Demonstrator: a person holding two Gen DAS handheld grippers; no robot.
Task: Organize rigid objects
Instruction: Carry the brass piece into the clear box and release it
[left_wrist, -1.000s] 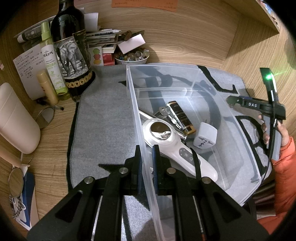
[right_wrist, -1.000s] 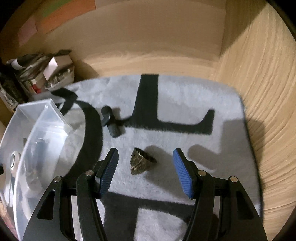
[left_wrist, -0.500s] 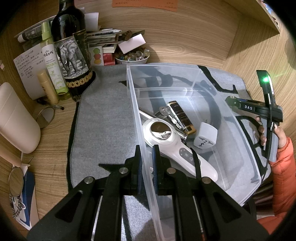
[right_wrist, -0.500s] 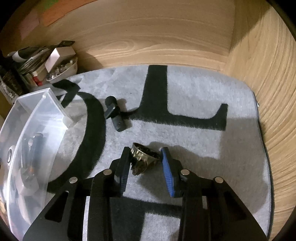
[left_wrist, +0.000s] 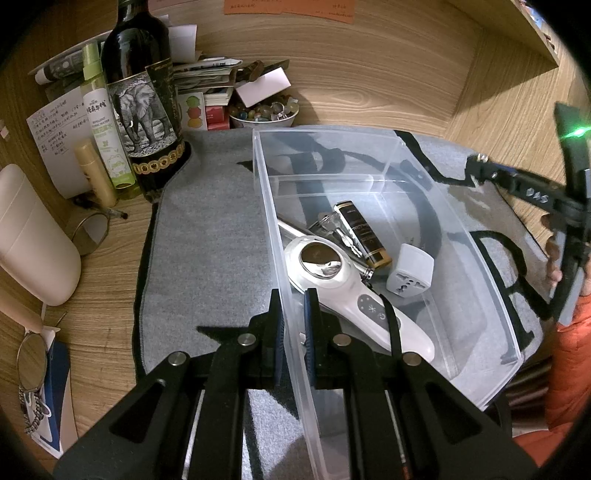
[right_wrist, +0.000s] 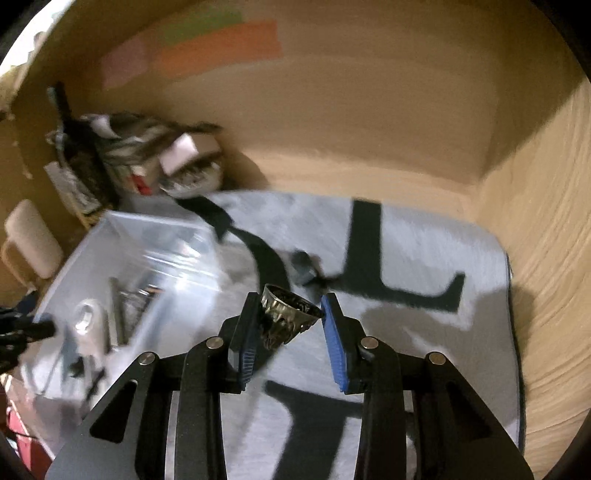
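My left gripper (left_wrist: 294, 306) is shut on the near left wall of the clear plastic bin (left_wrist: 271, 206), one finger outside and one inside. In the bin lie a white handheld device (left_wrist: 354, 299), a white plug adapter (left_wrist: 410, 271), a dark gold-trimmed tube (left_wrist: 364, 234) and keys (left_wrist: 328, 223). My right gripper (right_wrist: 290, 317) is shut on a small ornate brass cup (right_wrist: 286, 315) and holds it lifted above the grey mat (right_wrist: 424, 332). A small black object (right_wrist: 304, 267) lies on the mat beyond it. The bin shows blurred at the left of the right wrist view (right_wrist: 147, 251).
A wine bottle with an elephant label (left_wrist: 142, 110), a green spray bottle (left_wrist: 105, 125), a bowl of beads (left_wrist: 264, 112) and stacked papers stand at the back left. A cream container (left_wrist: 33, 236) lies left. Wooden walls close the back and right.
My right gripper closed on the brass cup, lifted it off the mat and swung left toward the bin. My left gripper kept its hold on the bin wall.
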